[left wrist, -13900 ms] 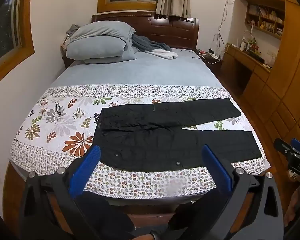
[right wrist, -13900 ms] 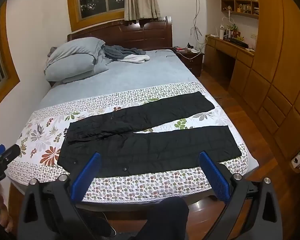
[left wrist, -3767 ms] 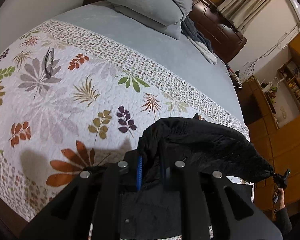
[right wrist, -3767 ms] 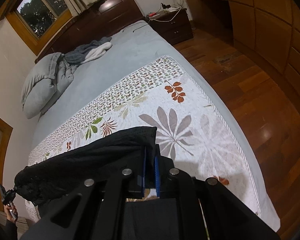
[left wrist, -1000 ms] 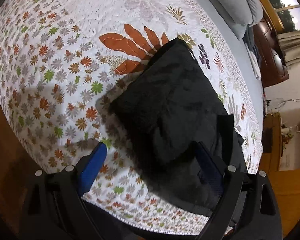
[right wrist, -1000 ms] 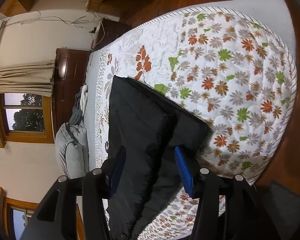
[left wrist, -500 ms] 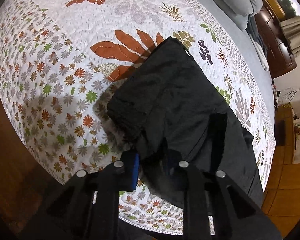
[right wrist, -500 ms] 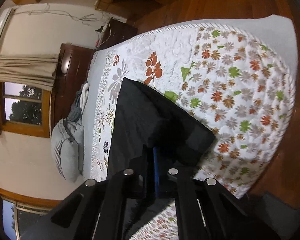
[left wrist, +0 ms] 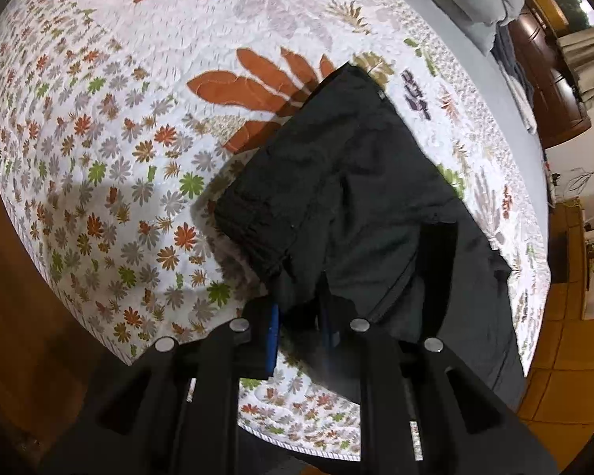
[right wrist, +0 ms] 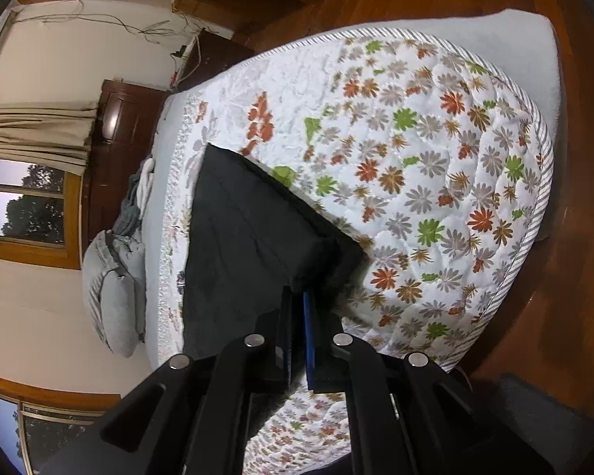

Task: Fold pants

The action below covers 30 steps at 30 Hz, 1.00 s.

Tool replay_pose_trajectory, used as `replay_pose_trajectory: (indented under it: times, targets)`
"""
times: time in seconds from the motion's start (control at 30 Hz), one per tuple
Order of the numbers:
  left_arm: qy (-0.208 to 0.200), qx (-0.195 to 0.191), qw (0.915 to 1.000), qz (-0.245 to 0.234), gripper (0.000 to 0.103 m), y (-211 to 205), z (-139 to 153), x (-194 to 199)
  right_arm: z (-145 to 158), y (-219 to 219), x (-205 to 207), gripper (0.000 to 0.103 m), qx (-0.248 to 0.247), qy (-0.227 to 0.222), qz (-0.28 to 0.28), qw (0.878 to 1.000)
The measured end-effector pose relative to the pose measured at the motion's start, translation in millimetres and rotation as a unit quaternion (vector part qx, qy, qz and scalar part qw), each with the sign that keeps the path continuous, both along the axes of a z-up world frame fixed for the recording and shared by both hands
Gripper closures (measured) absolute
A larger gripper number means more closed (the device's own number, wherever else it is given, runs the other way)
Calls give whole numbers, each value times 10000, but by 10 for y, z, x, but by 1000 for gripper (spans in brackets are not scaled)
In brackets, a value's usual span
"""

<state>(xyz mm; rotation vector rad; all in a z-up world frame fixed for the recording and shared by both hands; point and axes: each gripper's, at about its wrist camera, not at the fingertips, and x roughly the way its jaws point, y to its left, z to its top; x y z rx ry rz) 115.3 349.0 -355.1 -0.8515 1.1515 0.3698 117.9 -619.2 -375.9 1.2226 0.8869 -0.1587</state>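
The black pants (left wrist: 360,198) lie folded lengthwise, one leg over the other, on the floral quilt (left wrist: 99,126) near the bed's front edge. My left gripper (left wrist: 299,316) is shut on the near corner of the waist end, which is bunched between the blue pads. In the right wrist view the pants (right wrist: 241,237) run away toward the pillows. My right gripper (right wrist: 297,332) is shut on the near corner of the leg cuffs, just above the quilt (right wrist: 435,158).
Grey pillows (right wrist: 115,301) and a crumpled blanket (right wrist: 138,194) lie at the head of the bed by the dark wooden headboard (right wrist: 122,130). The wooden floor (right wrist: 574,277) lies beyond the quilt's edge. A nightstand (right wrist: 214,55) stands beside the bed.
One second ago both grippers were open over the folded pants. Both have since closed on the near edge, the left at the waist, the right at the cuffs, and the cloth there is bunched up.
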Motion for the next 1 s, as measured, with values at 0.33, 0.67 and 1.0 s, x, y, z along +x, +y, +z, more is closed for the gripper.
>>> replay_pose_trajectory:
  times: [0.33,0.67,1.0]
  targets:
    - [-73,599,9982,-69,32,76,287,-195,264,-125,-185,68,-330,-189,-266,9989]
    - [-548,1759,9787,-910,19,-225,686,70,393,133,26,70,-417,-430,155,9981]
    - [347,1727,9784,-1086,9,-369,18,372,114,98,169,82,-179,-127,146,9997]
